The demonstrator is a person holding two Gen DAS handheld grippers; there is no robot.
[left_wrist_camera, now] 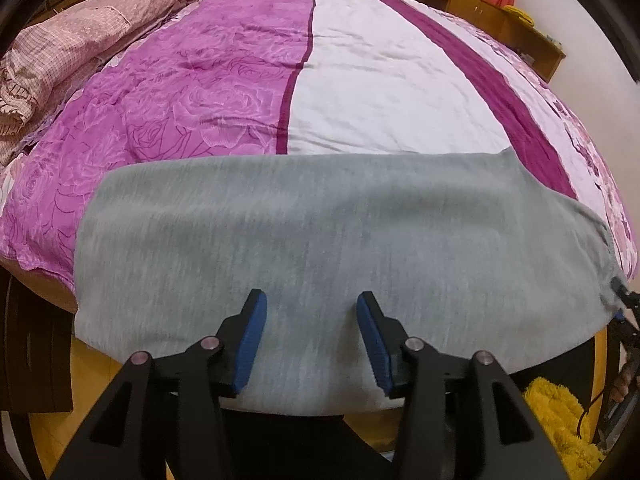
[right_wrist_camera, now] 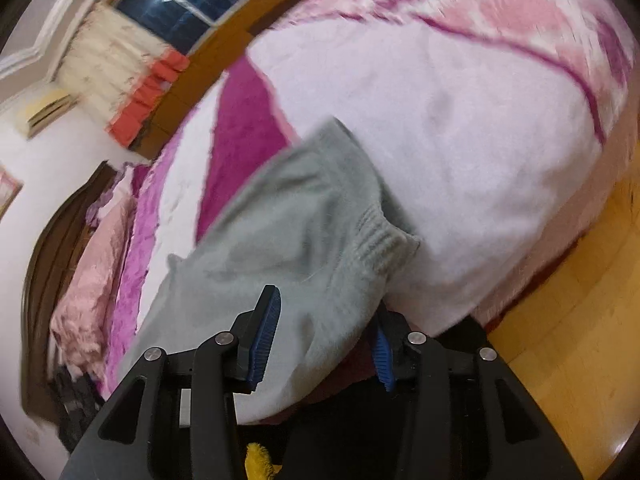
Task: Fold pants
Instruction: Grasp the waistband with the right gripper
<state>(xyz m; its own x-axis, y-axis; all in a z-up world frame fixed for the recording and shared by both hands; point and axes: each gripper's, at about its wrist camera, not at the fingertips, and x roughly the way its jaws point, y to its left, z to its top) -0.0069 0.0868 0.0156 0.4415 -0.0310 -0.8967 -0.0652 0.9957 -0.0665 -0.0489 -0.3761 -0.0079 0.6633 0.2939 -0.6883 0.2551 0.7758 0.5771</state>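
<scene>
Grey sweatpants [left_wrist_camera: 304, 240] lie across the near edge of the bed, spread left to right. My left gripper [left_wrist_camera: 310, 304] is open over the pants' near edge, its blue pads on either side of the cloth. The right gripper shows at the far right edge of the left wrist view [left_wrist_camera: 624, 300], by the pants' end. In the right wrist view the right gripper [right_wrist_camera: 326, 312] is open around the pants [right_wrist_camera: 288, 248] near the ribbed cuff [right_wrist_camera: 380, 240]; cloth lies between the jaws and hides the right fingertip.
The bed has a purple and white rose-print cover [left_wrist_camera: 384, 80]. A pink folded quilt [left_wrist_camera: 80, 44] lies at the far left. A wooden cabinet [left_wrist_camera: 500, 12] runs behind the bed. A yellow fluffy mat [left_wrist_camera: 560, 412] lies on the wooden floor [right_wrist_camera: 580, 340].
</scene>
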